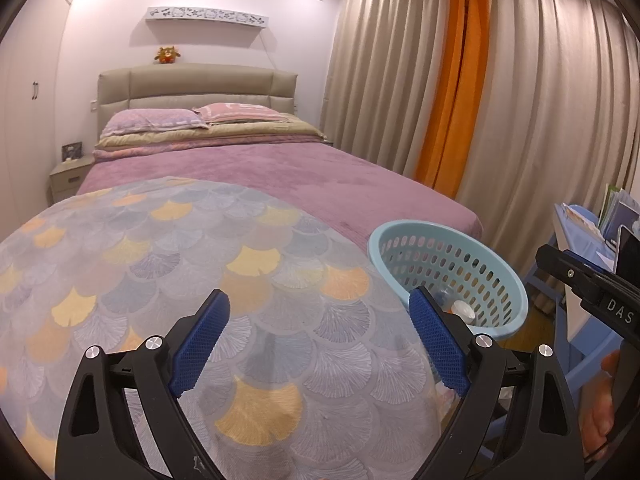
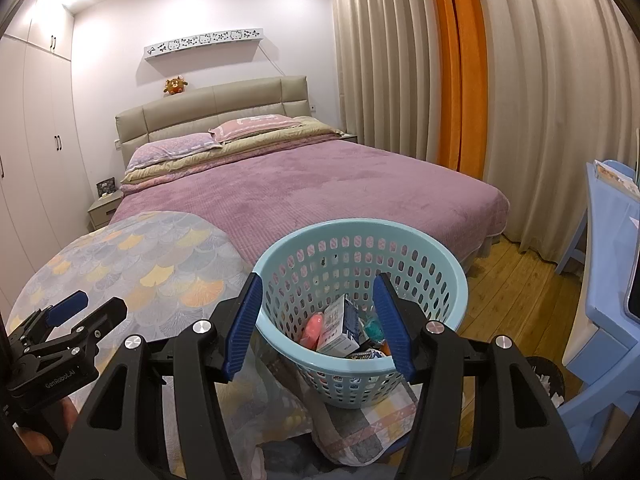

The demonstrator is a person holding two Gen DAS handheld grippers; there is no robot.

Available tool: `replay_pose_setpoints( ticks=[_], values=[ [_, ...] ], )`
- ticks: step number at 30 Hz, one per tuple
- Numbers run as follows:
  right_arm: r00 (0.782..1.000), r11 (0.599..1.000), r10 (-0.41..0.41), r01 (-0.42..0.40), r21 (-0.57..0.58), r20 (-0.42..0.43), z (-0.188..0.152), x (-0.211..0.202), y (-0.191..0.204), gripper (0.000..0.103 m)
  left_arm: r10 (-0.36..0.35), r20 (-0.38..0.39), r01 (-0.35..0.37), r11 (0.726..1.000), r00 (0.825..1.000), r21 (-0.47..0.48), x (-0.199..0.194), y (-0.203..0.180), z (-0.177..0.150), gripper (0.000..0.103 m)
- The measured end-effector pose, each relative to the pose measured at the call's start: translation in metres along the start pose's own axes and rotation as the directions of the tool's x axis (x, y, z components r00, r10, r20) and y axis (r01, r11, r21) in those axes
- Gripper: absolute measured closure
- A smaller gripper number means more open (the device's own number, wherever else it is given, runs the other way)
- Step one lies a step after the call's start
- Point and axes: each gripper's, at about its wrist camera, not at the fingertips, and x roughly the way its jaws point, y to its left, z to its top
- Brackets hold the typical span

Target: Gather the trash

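Grippers, two. The left gripper (image 1: 320,328) is seen with its blue-padded jaws spread wide and nothing between them, above the scale-patterned cover (image 1: 200,280). The right gripper (image 2: 316,320) is held with jaws parted about halfway, poised over the near rim of the basket; nothing is gripped, no pad pressing on the rim or contents.

Basket, one. A light blue perforated basket (image 2: 440,280) is placed upright just beside the foot of the bed, on a checked cloth (image 2: 360,420).

Trash, several pieces, all lying inside the basket: one small white and blue carton (image 2: 338,328), one pink item (image 2: 312,330), one teal item (image 2: 376,330), and further pieces beneath that cannot be counted. From the left wrist view a white cap (image 1: 464,310) is seen inside.

Bed, one, spread with a mauve blanket (image 2: 320,192); pillows, two (image 2: 176,148); padded headboard, one (image 2: 212,108), with one plush toy (image 2: 175,86) on top.

Room: one nightstand (image 2: 102,208), a white wardrobe (image 2: 36,140), beige curtains (image 2: 540,100) with an orange panel (image 2: 464,60), a wooden floor (image 2: 520,280), a blue desk (image 2: 608,240) at the right.
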Motion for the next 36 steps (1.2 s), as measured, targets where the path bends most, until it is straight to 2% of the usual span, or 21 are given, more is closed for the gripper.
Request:
replay_pose_setpoints(
  ticks=[36],
  values=[
    [1.000,1.000,0.008,-0.008,-0.003,-0.007,-0.0021,-0.0004,0.0034,0.049,-0.013,-0.004,0.013,1.000,1.000,0.014,-0.0017,0.0026,0.0006,0.011]
  ],
)
